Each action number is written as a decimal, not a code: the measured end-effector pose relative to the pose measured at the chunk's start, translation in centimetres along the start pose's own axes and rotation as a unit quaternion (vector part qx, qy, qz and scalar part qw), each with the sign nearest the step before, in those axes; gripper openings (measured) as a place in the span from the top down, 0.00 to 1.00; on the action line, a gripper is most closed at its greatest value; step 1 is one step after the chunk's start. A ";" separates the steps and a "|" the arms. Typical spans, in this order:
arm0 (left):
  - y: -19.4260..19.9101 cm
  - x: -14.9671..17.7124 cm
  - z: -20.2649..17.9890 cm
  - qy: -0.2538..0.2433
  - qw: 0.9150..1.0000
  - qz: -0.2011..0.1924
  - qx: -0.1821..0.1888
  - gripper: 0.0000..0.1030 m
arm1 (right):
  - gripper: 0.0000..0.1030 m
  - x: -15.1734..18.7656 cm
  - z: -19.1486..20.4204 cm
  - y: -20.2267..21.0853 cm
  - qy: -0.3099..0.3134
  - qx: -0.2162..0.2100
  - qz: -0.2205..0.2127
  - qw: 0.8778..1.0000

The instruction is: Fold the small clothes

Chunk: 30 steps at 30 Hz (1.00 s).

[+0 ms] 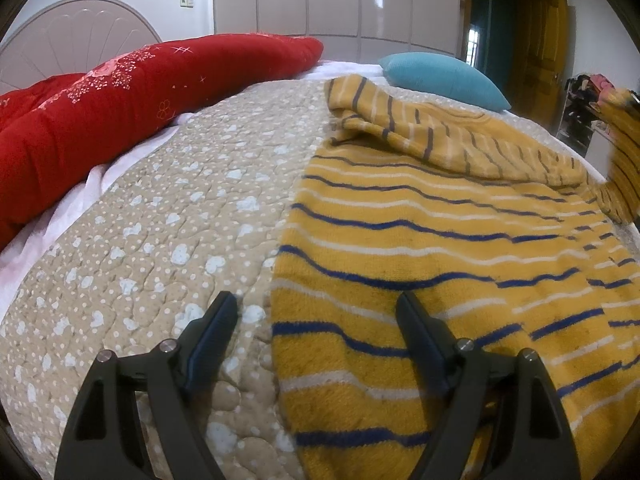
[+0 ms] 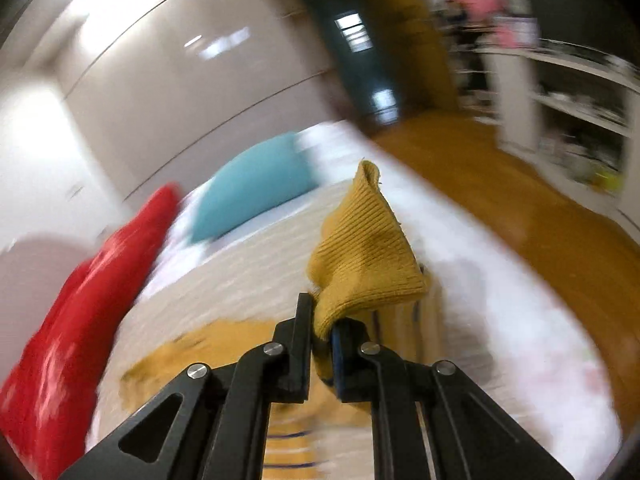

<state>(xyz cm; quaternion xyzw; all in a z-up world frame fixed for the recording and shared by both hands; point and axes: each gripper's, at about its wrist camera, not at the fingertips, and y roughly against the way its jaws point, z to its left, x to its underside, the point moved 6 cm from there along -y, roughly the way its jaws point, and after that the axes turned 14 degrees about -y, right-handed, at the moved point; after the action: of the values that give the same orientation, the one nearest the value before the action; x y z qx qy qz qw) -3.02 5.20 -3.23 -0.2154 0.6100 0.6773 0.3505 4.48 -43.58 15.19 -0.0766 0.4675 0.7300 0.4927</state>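
Note:
A small yellow sweater [image 1: 420, 248] with blue and white stripes lies spread on the beige quilted bed cover [image 1: 168, 216]. Its left sleeve [image 1: 400, 120] is folded across the chest. My left gripper [image 1: 316, 304] is open low over the sweater's lower left edge, one finger over the quilt and one over the sweater. My right gripper [image 2: 322, 320] is shut on the sweater's ribbed yellow cuff [image 2: 360, 252] and holds it up above the bed. That lifted sleeve shows at the right edge of the left wrist view [image 1: 622, 152]. The right wrist view is motion-blurred.
A red quilt [image 1: 120, 112] lies along the bed's far left side by the headboard [image 1: 72, 48]. A teal pillow [image 1: 444, 76] sits at the far end. Wardrobe doors [image 1: 340, 0], a wooden door [image 1: 540, 48] and shelves [image 2: 580, 112] stand beyond the bed.

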 end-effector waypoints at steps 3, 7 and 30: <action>0.1 0.0 0.0 0.002 1.000 -0.004 0.003 0.21 | 0.91 4.6 7.1 -3.4 0.038 -0.041 0.053 0.997; 0.3 0.1 0.0 0.006 1.000 -0.012 0.011 0.21 | 0.91 12.7 15.7 -8.4 0.104 -0.070 0.118 0.985; 0.7 0.0 0.1 0.022 0.998 -0.030 0.046 0.15 | 0.73 33.1 25.9 -15.9 0.274 -0.110 0.274 0.916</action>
<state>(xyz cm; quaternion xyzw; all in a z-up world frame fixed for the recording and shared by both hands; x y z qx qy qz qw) -3.52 5.24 -2.69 -0.2315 0.6417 0.6327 0.3666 9.42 -1.31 0.84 -0.1961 0.5036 0.8335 0.1149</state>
